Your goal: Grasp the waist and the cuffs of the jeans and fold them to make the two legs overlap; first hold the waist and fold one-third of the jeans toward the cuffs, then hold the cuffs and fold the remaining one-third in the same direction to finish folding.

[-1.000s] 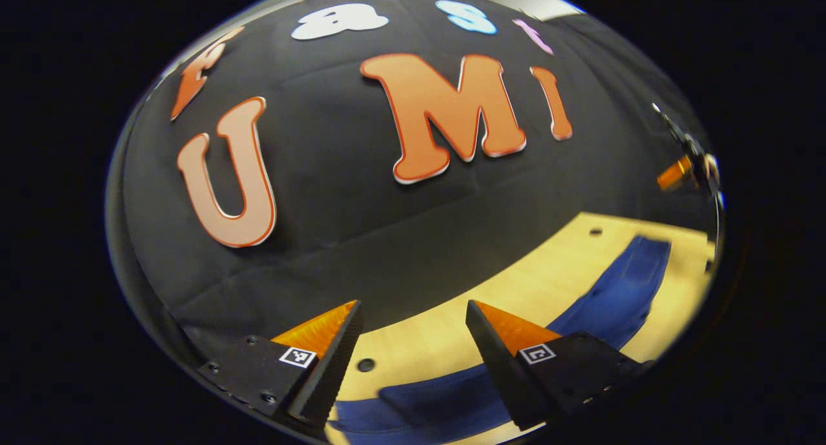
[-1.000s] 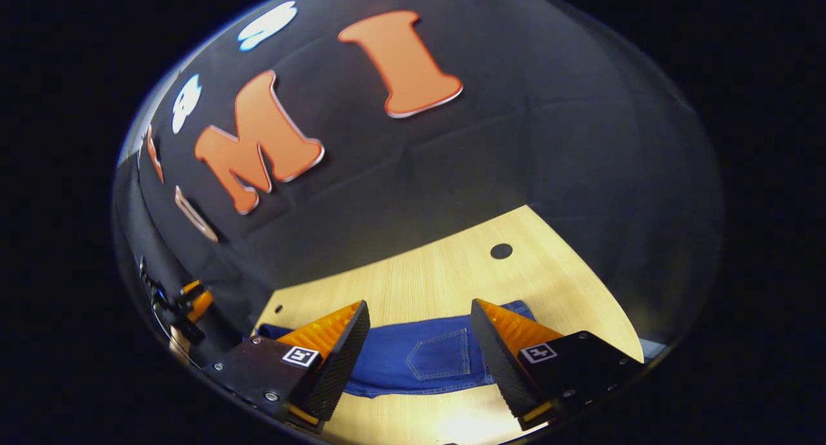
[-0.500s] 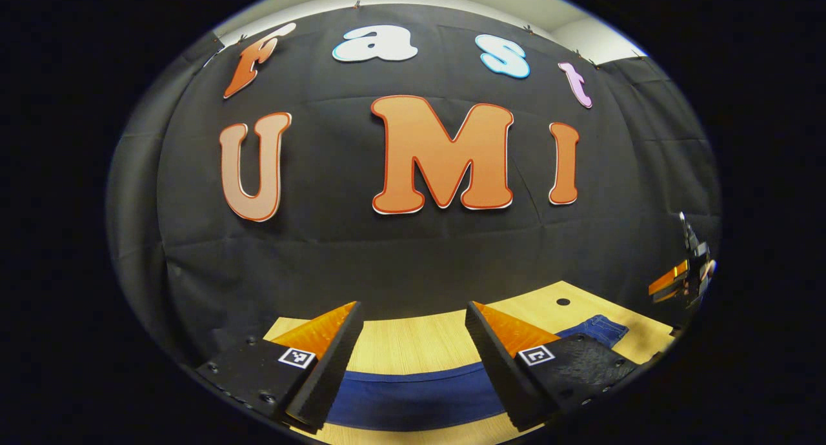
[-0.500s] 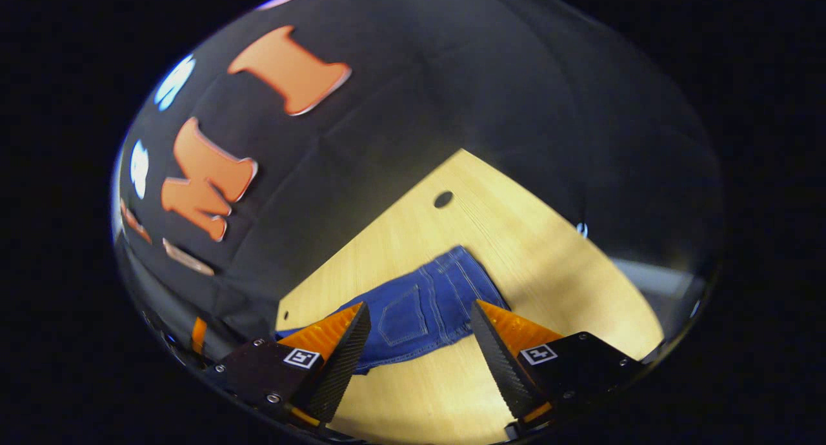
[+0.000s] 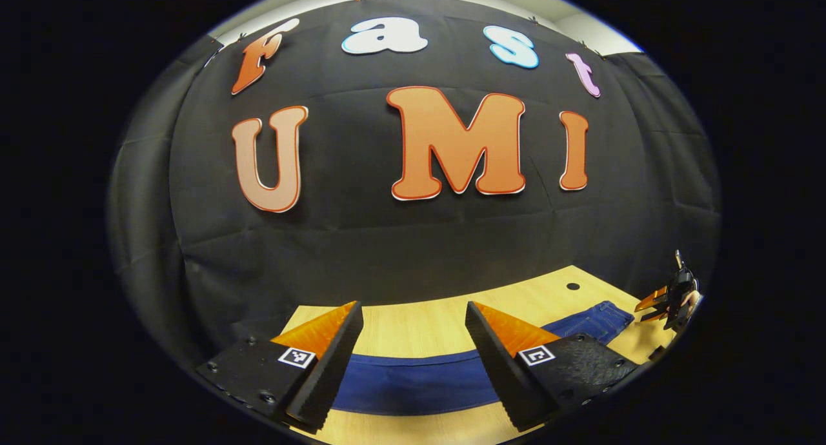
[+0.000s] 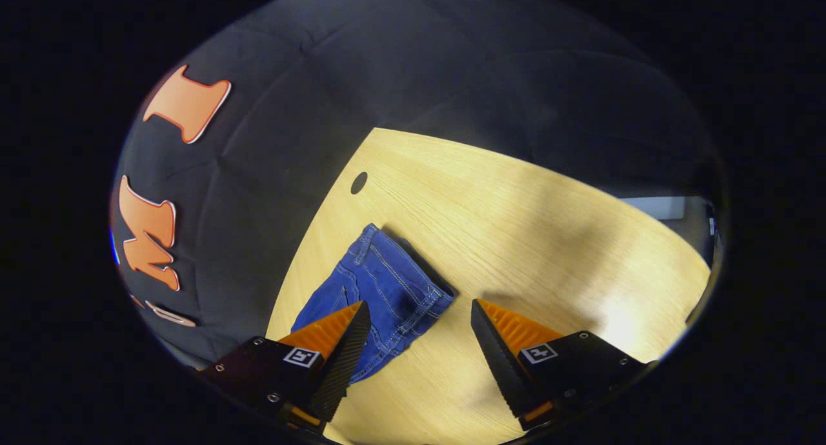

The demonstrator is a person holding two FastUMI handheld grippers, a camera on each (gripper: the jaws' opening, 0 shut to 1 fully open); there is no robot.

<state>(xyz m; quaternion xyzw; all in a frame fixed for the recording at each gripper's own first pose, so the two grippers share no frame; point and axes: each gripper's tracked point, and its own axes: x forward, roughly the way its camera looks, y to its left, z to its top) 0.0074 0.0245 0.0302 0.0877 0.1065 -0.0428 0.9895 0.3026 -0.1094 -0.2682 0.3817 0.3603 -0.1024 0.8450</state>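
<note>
Blue jeans (image 5: 413, 384) lie flat on the wooden table (image 5: 419, 329). In the left gripper view a long leg stretches across below my left gripper (image 5: 413, 316), which hovers open above it. The waist end (image 5: 597, 316) lies at the right, where my right gripper (image 5: 655, 303) shows small. In the right gripper view the waist of the jeans (image 6: 387, 284) with its seams lies just ahead, left of centre. My right gripper (image 6: 419, 313) stands open above it, touching nothing.
The light wooden table (image 6: 529, 238) has a dark round hole (image 6: 359, 182) near its back edge by the black cloth wall. Bare table surface spreads to the right of the waist. Another hole (image 5: 572, 286) shows in the left gripper view.
My right gripper has turned and swung so the waist now lies slanted ahead, nearer its left finger. My left gripper has levelled out over the leg and held nearly still lately.
</note>
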